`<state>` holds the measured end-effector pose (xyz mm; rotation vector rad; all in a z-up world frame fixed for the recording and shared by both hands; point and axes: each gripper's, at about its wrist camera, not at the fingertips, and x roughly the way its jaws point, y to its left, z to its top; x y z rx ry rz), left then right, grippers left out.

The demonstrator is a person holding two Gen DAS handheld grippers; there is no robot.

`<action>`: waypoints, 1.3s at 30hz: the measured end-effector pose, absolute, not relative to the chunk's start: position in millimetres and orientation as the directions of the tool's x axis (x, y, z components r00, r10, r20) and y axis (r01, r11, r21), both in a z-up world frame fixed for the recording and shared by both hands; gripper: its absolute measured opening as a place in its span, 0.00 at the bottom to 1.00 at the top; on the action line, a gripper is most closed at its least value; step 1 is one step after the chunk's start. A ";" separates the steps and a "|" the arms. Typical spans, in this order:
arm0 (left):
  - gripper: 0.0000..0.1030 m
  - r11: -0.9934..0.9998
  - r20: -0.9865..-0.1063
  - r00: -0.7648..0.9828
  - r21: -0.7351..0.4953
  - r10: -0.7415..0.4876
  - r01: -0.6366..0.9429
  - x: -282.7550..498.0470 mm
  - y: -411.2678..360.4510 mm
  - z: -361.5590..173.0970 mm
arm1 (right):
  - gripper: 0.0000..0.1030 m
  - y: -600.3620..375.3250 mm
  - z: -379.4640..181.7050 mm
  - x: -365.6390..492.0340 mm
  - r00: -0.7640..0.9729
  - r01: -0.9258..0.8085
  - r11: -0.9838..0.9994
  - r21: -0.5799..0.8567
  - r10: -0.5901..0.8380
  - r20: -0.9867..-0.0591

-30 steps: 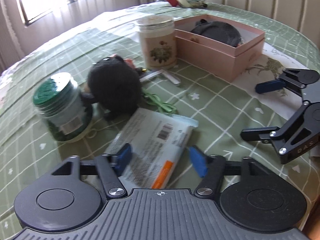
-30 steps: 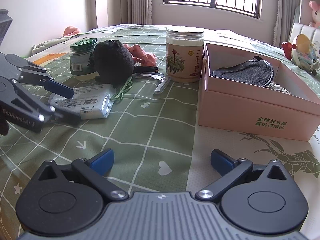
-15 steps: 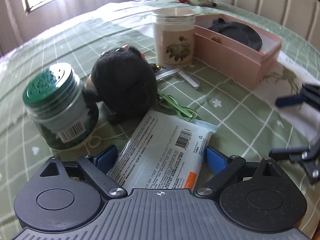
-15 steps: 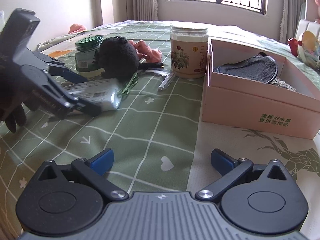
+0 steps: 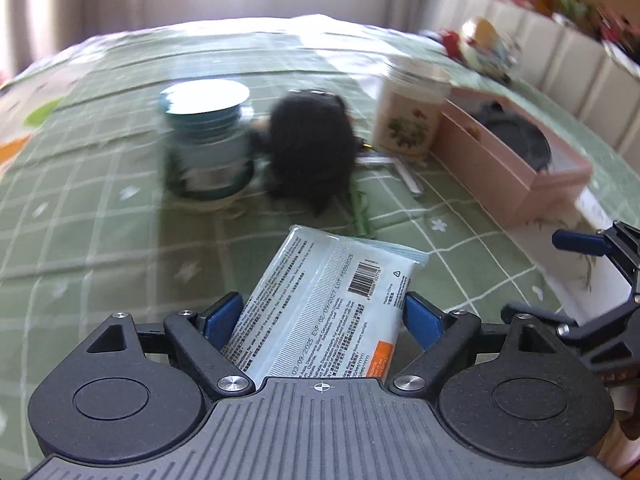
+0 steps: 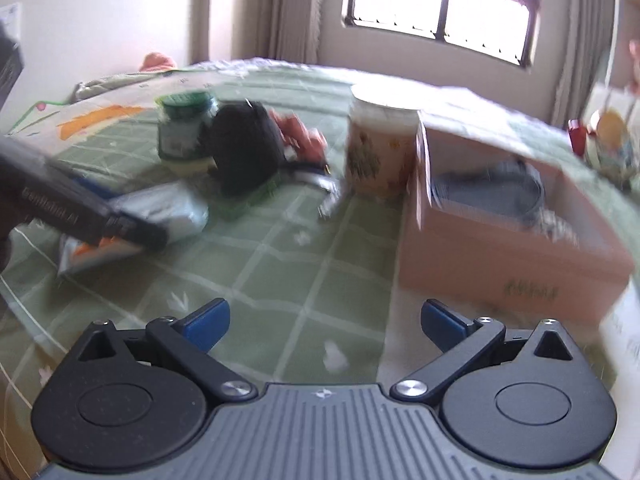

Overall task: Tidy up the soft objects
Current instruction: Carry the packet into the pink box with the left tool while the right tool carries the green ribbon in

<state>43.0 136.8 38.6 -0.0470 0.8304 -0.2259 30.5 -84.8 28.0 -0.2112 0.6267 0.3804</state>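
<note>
Bedspread [image 5: 100, 216] — barcode [image 5: 363, 278] left-view only

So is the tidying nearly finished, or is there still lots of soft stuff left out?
Just begun. One dark soft thing already lies in the pink box. The left gripper stands wide open around the wipes packet, not clearly squeezing yet. The black plush is left on the bedspread. The right gripper is open and empty.

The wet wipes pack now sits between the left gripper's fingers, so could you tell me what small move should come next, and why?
Probably close the left gripper on the wet wipes pack. Its jaws stand wide open with a blue pad on either side of the pack, which lies flat on the green checked bedspread, not yet gripped. The pink box stands open to the right, a likely destination.
</note>
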 end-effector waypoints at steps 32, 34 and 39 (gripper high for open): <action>0.88 0.963 -0.669 0.729 -0.265 -0.144 -0.053 15.6 167.3 58.0 | 0.22 -35.3 94.5 103.8 0.647 -0.462 0.886 0.041 0.369 -0.668; 0.88 0.967 -0.658 0.738 -0.254 -0.150 -0.029 14.1 155.7 66.9 | 0.22 -46.7 111.6 93.1 0.668 -0.468 0.883 0.033 0.378 -0.641; 0.88 0.970 -0.614 0.766 -0.240 -0.189 0.047 19.5 122.2 96.2 | 0.22 -83.2 157.7 74.5 0.719 -0.461 0.887 0.033 0.395 -0.572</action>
